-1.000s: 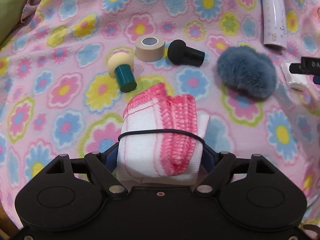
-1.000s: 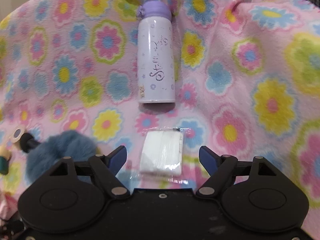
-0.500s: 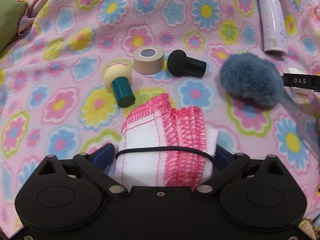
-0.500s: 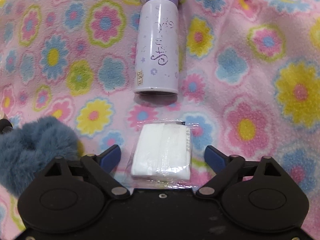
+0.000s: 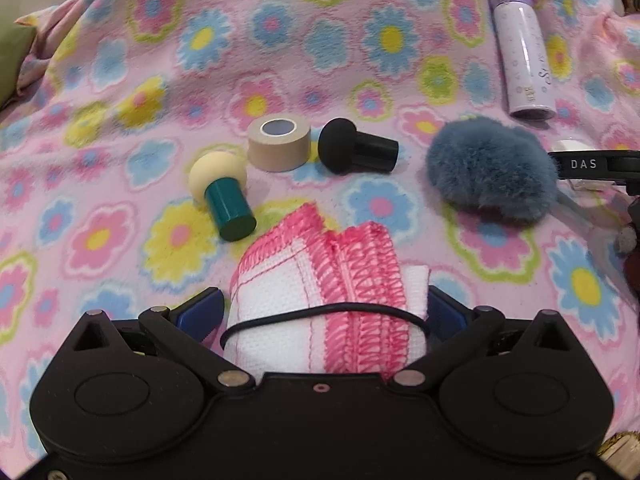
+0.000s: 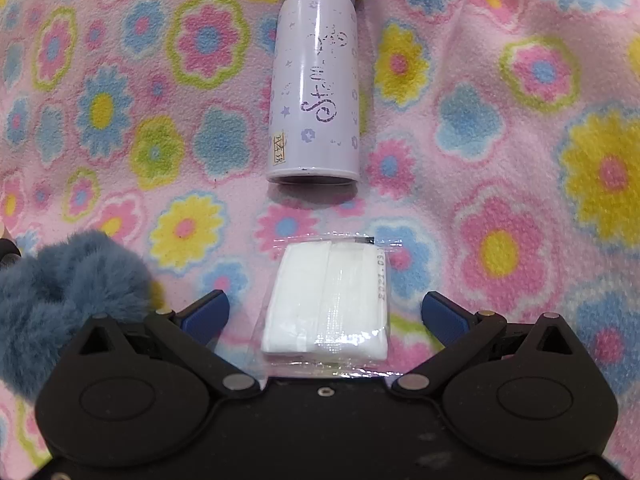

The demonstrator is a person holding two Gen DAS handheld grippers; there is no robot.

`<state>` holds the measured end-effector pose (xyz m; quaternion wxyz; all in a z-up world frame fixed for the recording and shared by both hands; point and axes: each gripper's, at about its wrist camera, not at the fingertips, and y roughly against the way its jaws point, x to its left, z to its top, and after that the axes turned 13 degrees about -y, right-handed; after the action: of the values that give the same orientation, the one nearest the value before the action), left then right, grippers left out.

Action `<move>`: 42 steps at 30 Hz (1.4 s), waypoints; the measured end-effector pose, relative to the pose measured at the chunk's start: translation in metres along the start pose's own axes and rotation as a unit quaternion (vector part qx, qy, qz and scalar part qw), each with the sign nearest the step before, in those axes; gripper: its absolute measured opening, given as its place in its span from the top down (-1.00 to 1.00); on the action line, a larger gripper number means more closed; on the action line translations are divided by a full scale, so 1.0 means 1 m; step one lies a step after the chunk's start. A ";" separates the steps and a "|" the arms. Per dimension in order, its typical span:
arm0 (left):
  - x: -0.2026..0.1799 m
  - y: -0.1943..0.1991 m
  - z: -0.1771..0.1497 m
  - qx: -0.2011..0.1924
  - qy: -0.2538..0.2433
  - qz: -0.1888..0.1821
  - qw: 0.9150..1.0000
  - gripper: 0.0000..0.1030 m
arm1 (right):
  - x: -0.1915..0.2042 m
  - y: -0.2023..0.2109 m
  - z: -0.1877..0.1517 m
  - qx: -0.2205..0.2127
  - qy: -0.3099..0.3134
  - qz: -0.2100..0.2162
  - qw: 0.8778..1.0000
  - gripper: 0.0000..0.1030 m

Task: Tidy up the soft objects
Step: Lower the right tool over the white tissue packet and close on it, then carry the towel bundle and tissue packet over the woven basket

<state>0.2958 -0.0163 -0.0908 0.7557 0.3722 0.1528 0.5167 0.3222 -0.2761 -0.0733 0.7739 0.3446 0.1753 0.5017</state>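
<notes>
My left gripper [image 5: 323,312] is shut on a folded white cloth with pink stitched edges [image 5: 320,292], bound by a black elastic band, held just above the flowered blanket. My right gripper [image 6: 325,312] is open, its blue fingers either side of a white tissue pack in clear wrap [image 6: 326,300] that lies on the blanket, not touching it. A fluffy blue-grey scrunchie shows at right in the left wrist view [image 5: 492,170] and at lower left in the right wrist view [image 6: 60,288].
A lilac bottle [image 6: 316,80] lies beyond the tissue pack, also in the left wrist view [image 5: 524,48]. A beige tape roll [image 5: 279,142], a black sponge applicator [image 5: 354,151] and a cream-and-teal applicator [image 5: 220,192] lie ahead of the cloth.
The left gripper has pulled back and up with the cloth. The right gripper has moved forward, so the tissue pack now sits deep between its open fingers.
</notes>
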 end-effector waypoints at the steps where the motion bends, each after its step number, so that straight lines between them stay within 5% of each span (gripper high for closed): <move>1: -0.001 0.001 -0.002 -0.008 -0.004 0.002 1.000 -0.95 | 0.000 0.000 0.000 0.000 -0.001 0.001 1.000 -1.00; 16: -0.002 0.002 -0.003 -0.013 -0.004 0.003 1.000 -0.95 | -0.007 0.005 0.000 -0.009 -0.020 0.015 1.000 -0.95; 32: 0.000 0.003 -0.001 -0.007 -0.003 -0.005 1.000 -0.92 | -0.023 0.018 -0.004 -0.051 -0.069 0.003 0.996 -0.12; 42: -0.001 0.019 -0.002 0.009 0.000 -0.011 1.000 -0.42 | -0.026 0.021 -0.006 -0.055 -0.075 -0.003 0.996 0.03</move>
<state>0.2815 -0.0131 -0.0788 0.7581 0.3771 0.1616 0.5070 0.2935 -0.2923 -0.0642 0.8041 0.3380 0.0902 0.4806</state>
